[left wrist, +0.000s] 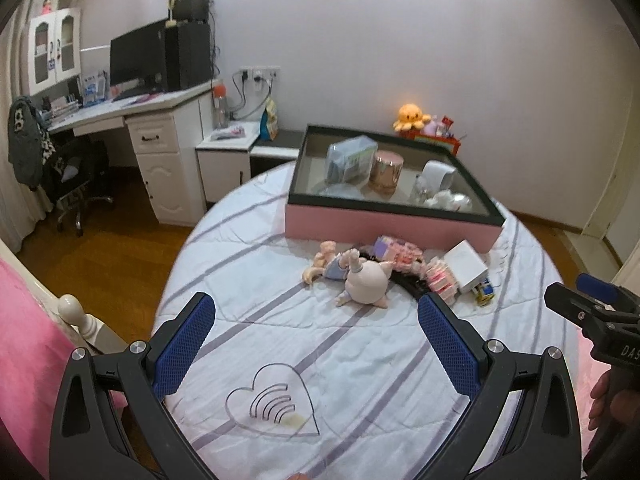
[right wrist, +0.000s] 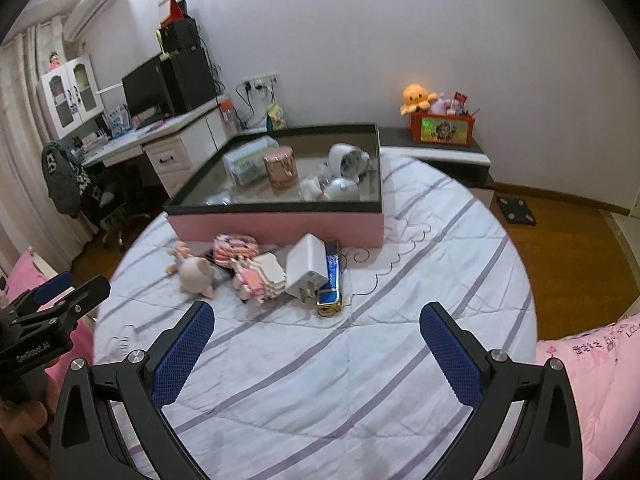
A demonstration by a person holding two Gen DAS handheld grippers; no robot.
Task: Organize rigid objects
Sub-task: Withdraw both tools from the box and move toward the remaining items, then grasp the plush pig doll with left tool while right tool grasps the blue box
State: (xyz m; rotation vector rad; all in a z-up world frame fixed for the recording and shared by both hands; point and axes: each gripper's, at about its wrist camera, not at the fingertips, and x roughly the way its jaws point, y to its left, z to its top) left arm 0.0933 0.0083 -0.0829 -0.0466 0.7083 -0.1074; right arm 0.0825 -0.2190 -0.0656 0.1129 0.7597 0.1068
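A pink box [left wrist: 384, 228] [right wrist: 280, 226] with a dark rim stands on the striped bedspread and holds a rose-gold tin [left wrist: 385, 172] [right wrist: 281, 168], a clear packet [left wrist: 349, 162], a white clock [right wrist: 347, 158] and small white items. In front of it lie a pig figure [left wrist: 366, 280] [right wrist: 195, 274], pink block toys [left wrist: 402, 254] [right wrist: 256, 272], a white charger [left wrist: 466, 266] [right wrist: 308, 268] and a blue-and-gold lighter [right wrist: 330, 288]. My left gripper [left wrist: 316, 332] and right gripper [right wrist: 316, 338] are open and empty, short of the pile.
A desk [left wrist: 132, 108] with a monitor, a chair [left wrist: 72, 176] and a nightstand [left wrist: 228, 148] stand at the left. An orange plush [right wrist: 416, 98] and a red box [right wrist: 442, 128] sit on a low cabinet behind the bed. Pink bedding [right wrist: 592, 380] lies at the right.
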